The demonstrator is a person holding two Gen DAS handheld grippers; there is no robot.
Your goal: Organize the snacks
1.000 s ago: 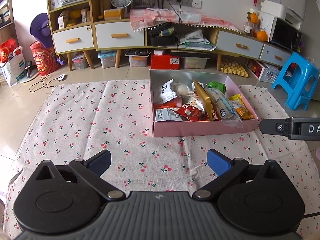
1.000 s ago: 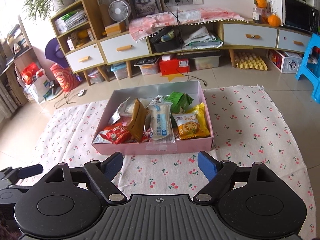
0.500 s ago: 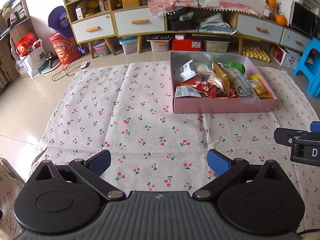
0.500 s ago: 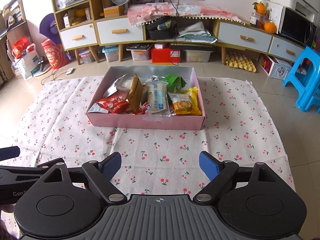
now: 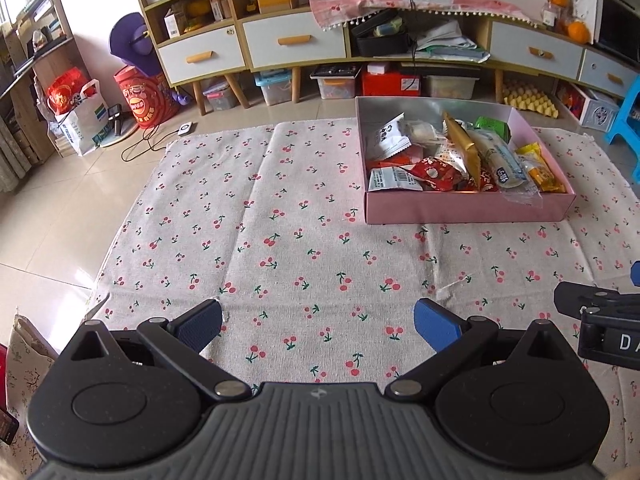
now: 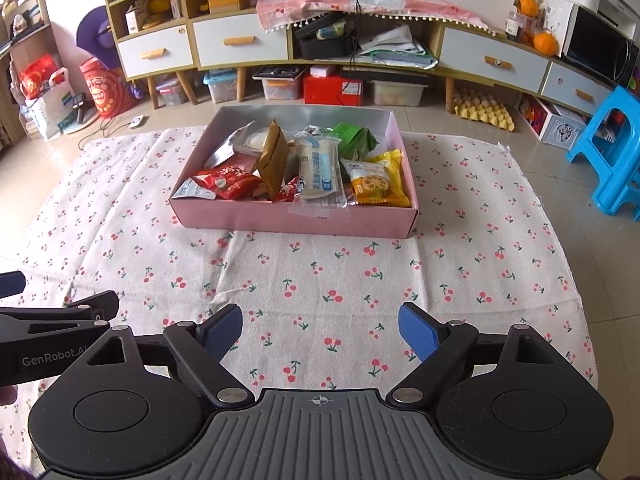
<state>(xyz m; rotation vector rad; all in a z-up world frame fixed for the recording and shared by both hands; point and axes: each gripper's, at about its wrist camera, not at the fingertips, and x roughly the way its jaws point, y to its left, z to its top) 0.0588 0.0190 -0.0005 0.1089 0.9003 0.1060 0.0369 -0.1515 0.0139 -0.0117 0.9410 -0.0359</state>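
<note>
- The left gripper is wide open, with nothing in it. It hangs over the cloth, on the near side of the box.
- The right gripper is wide open too and holds nothing. Its jaws have just been opening a little more. It is also well short of the box.
- The pink box sits on the cloth, full of snacks: a red bag, a yellow bag, a green bag.
- Behind the box stands a long cabinet.
</note>
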